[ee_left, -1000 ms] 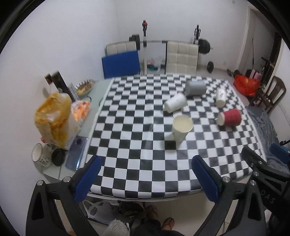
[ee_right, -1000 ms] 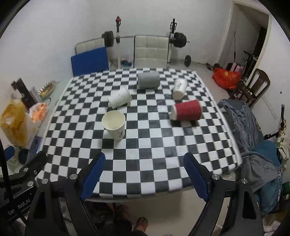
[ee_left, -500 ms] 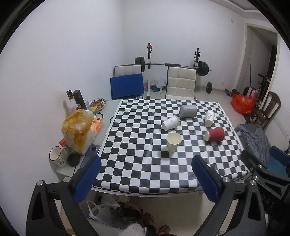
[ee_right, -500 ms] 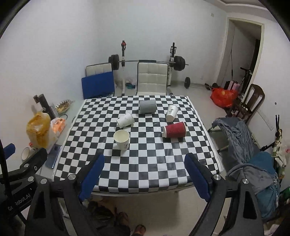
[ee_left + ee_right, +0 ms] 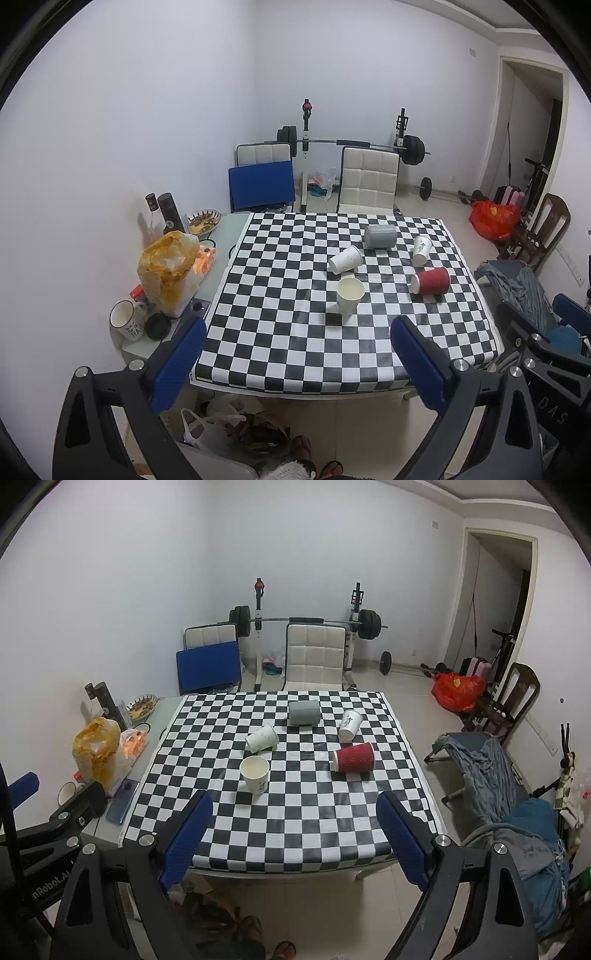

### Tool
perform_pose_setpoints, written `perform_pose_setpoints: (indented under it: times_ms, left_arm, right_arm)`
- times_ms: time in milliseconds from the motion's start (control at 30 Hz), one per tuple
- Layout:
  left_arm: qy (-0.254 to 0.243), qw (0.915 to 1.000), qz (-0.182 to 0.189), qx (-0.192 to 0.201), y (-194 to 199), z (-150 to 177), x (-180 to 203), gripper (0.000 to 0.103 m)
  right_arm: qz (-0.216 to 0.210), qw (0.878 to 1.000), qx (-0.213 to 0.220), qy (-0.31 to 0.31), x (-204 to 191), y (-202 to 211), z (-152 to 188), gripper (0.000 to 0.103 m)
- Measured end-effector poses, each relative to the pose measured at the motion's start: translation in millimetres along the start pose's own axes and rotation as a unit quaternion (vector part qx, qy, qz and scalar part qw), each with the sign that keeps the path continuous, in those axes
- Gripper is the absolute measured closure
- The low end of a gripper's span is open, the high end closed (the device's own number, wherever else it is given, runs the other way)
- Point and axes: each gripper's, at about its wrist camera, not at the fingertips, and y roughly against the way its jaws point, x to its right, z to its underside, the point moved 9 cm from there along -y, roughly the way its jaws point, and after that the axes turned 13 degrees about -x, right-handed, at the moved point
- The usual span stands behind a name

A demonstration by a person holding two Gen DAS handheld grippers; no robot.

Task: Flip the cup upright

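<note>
One paper cup (image 5: 349, 300) stood upright on the checkered counter (image 5: 288, 325), red cup (image 5: 431, 281) lay at its 2 o'clock, left gripper (image 5: 297, 360) and right gripper (image 5: 294, 836) fingers spread, holding nothing

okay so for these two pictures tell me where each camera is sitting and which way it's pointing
Left wrist view: rides the left tool, held back from the near edge of the checkered table, facing the far wall; its open blue fingers frame the view, and the right tool shows at the right.
Right wrist view: rides the right tool, same heading; the left tool shows at the left.
Shared: the upright paper cup, the tipped red cup, the barbell rack.
</note>
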Motion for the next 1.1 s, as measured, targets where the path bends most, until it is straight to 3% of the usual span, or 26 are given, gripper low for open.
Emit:
perform_pose_setpoints:
  times_ms: [1100]
  left_arm:
    - [0.014, 0.9994, -0.015, 0.026, 16, -10, -34, 0.001]
  right_arm:
    - [-0.003, 1.000, 0.011, -0.006, -3, 22, -12, 0.008]
